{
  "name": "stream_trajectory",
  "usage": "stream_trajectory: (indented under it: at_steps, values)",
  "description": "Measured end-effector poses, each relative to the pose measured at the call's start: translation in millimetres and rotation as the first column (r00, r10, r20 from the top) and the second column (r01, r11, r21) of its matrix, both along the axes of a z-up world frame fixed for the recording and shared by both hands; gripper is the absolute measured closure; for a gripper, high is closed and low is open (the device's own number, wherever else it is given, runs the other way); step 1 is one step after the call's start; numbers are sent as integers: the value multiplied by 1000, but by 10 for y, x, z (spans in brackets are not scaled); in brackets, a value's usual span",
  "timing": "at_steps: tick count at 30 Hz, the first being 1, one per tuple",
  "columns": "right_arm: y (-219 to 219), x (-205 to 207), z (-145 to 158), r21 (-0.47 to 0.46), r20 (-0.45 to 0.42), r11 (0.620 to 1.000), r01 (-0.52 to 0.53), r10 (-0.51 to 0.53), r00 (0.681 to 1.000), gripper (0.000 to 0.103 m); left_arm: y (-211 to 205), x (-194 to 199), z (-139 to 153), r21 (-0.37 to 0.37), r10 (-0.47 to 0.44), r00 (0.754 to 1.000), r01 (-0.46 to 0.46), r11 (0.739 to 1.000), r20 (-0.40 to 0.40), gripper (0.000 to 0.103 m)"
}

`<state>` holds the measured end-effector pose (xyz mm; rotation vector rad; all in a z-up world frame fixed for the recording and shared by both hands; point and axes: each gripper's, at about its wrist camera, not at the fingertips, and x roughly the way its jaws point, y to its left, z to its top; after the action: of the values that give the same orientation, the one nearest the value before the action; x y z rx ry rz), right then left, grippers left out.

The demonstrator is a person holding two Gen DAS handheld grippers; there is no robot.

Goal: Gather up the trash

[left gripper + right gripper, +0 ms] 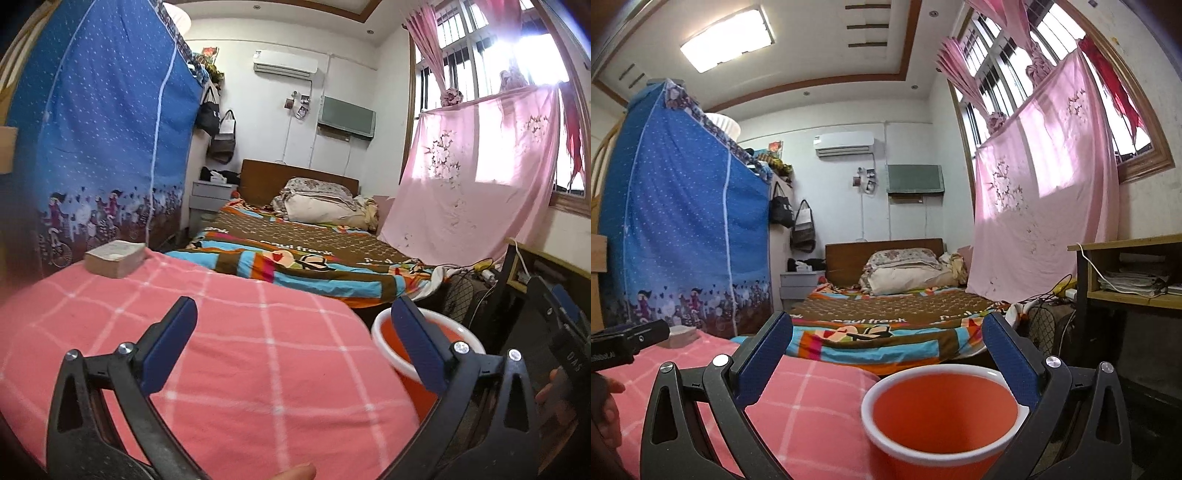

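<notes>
The bin (942, 417) at lower right is orange, white-rimmed, beside the pink cloth's (221, 350) edge. Left gripper (295, 347) and right gripper (886, 362) both gape apart, holding nothing.

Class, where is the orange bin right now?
The orange bin sits low in both wrist views, right of the pink checked cloth, in front of the bed.

White lettering on the brown panel of the bedspread (886, 314) reads "paul frank", clear from the right wrist; from the left wrist it blurs. The black device (569, 354) at the right edge carries letters, perhaps "DAS", too warped to confirm.
</notes>
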<state>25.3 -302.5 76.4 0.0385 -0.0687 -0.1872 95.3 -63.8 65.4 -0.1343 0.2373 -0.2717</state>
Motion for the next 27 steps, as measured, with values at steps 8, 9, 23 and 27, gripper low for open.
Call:
stream_trajectory:
  at_steps: [8,9,23,27]
  values:
    - [216,-287,-256,-3,-6,1000,-9,9,1000,0,137,-265,-216,36,25,999,-26,999,20,0]
    - [234,-320,-289,0,-6,1000,-10,10,1000,0,143,-292,-245,47,26,999,-27,999,24,0]
    - [358,-529,-611,-15,-11,1000,-18,18,1000,0,203,-553,-461,111,38,998,-43,993,49,0]
    - [336,-538,-659,-11,-15,1000,-16,15,1000,0,193,-560,-478,115,35,998,-40,993,47,0]
